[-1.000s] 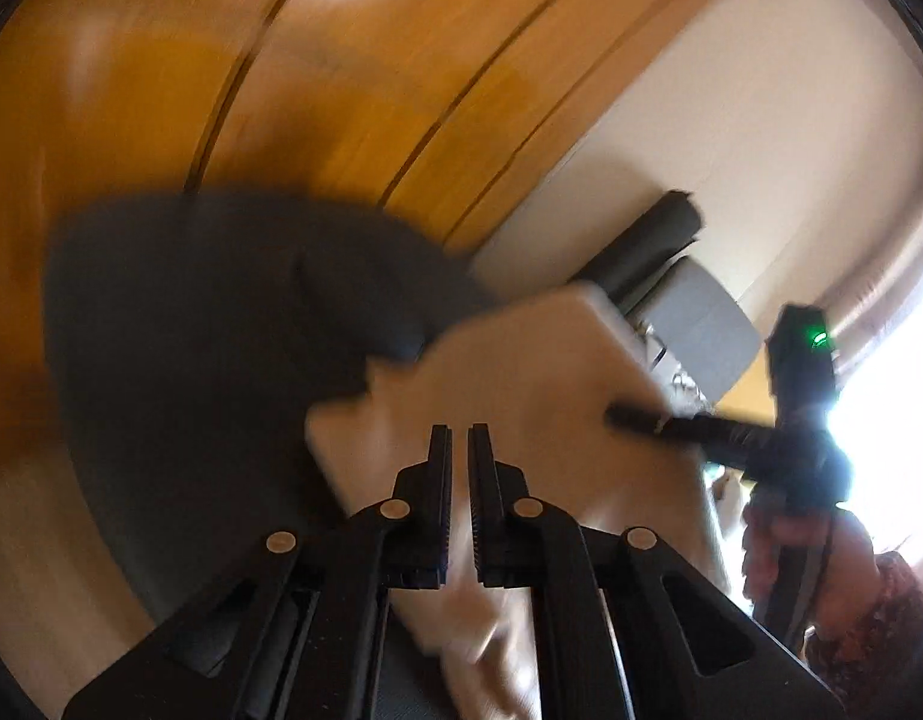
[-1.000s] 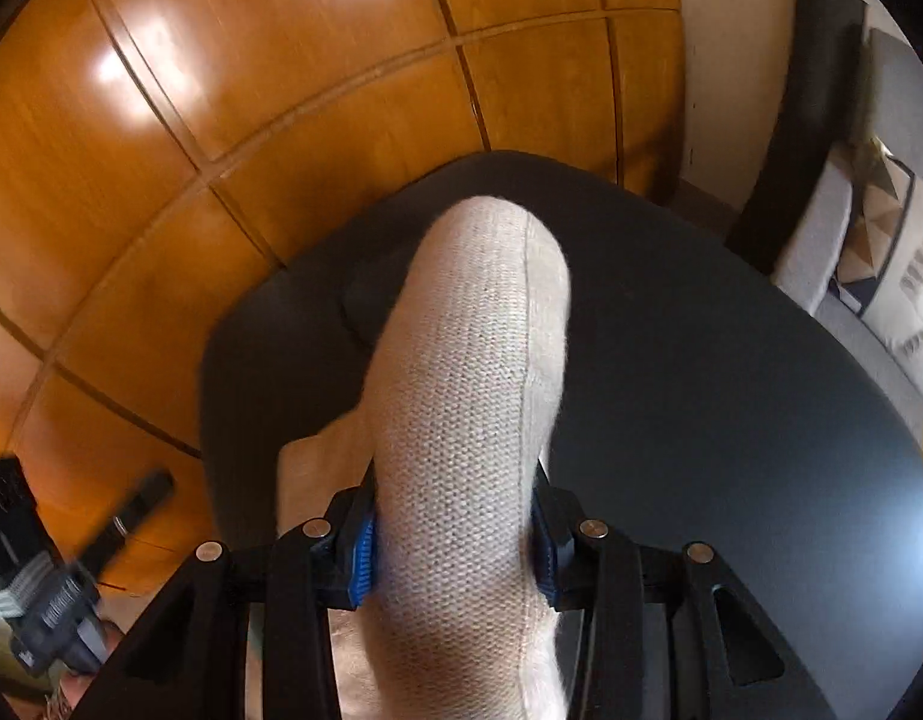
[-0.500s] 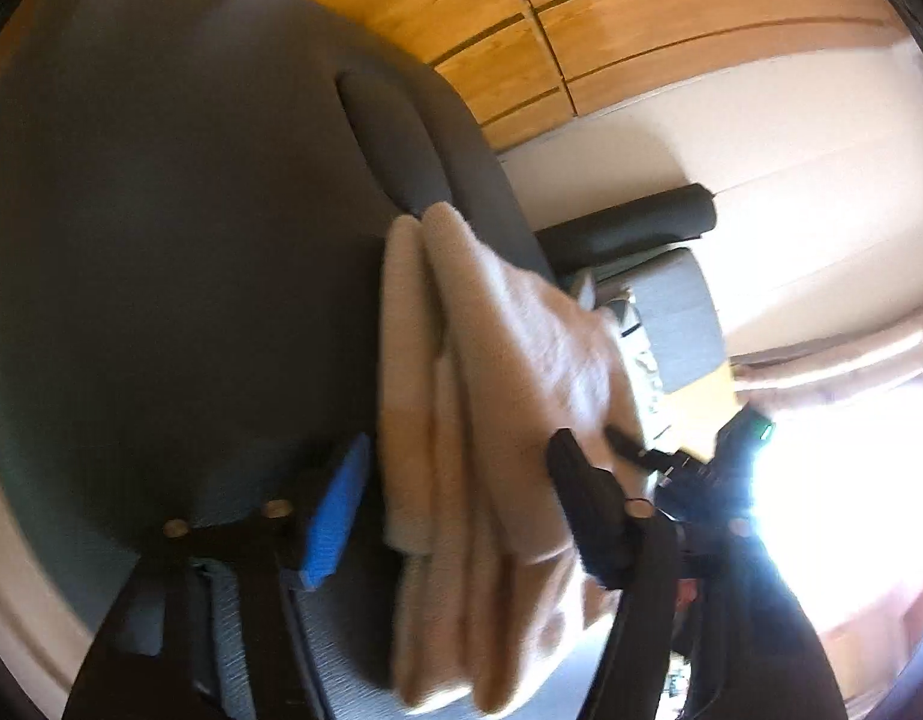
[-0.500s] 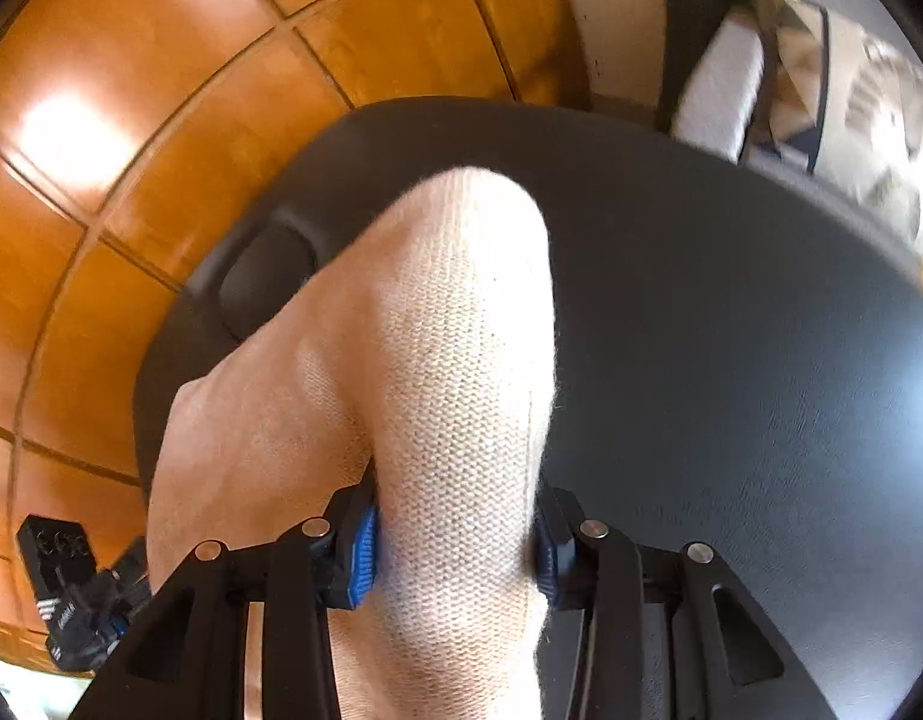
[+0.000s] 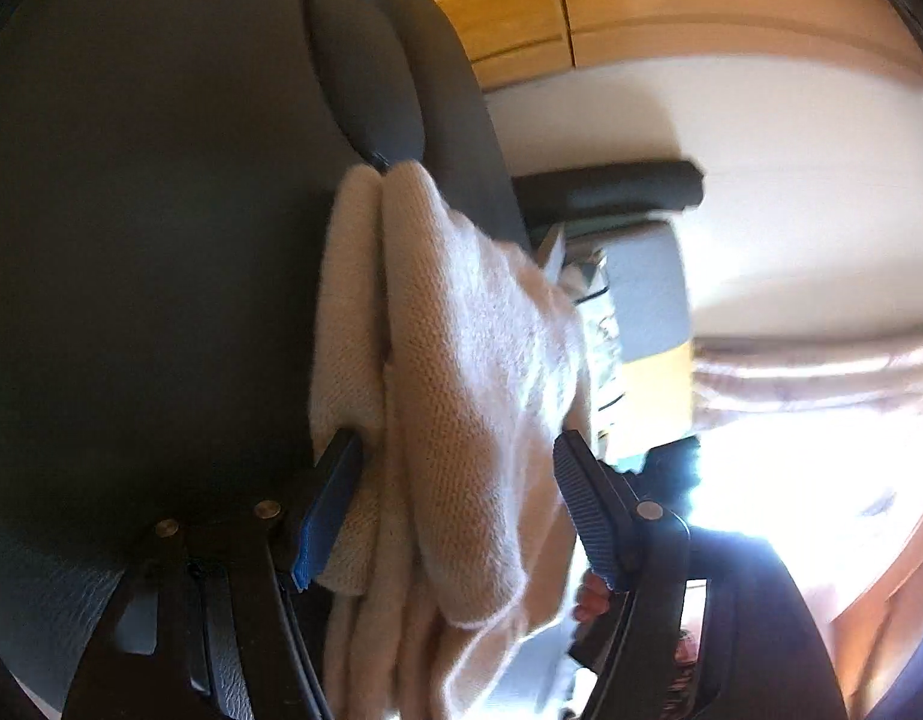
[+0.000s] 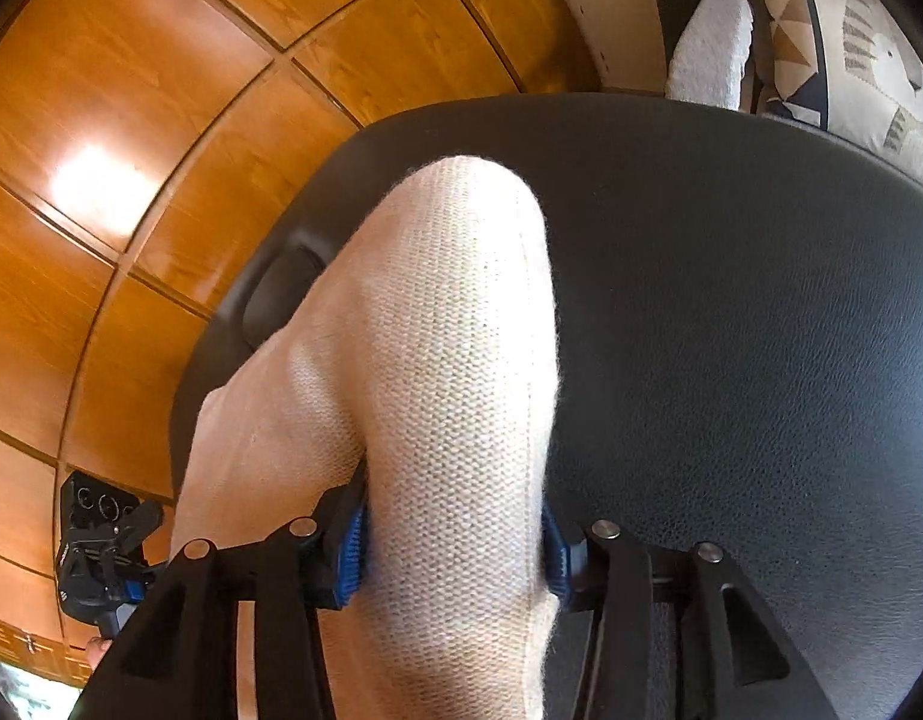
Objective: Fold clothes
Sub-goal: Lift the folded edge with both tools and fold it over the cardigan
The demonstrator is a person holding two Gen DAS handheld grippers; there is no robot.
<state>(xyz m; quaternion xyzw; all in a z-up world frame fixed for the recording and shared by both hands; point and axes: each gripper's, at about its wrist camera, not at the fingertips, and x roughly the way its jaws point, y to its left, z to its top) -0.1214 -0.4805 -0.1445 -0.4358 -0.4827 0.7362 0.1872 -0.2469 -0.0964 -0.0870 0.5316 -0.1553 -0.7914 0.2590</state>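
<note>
Knit garment (image 6: 455,372), long axis along the right gripper (image 6: 455,546) pinching it; left gripper (image 5: 455,510) straddles it, fingers spread.

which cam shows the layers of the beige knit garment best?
Left wrist: the beige knit garment hangs in several separate folds between the left gripper's spread fingers. Right wrist shows only one rounded bunch clamped by the right gripper.

One cream knit garment (image 6: 455,372), two grippers, left (image 5: 455,516) and right (image 6: 455,546), one black leather seat (image 6: 731,312), one patterned cushion (image 6: 845,54).
</note>
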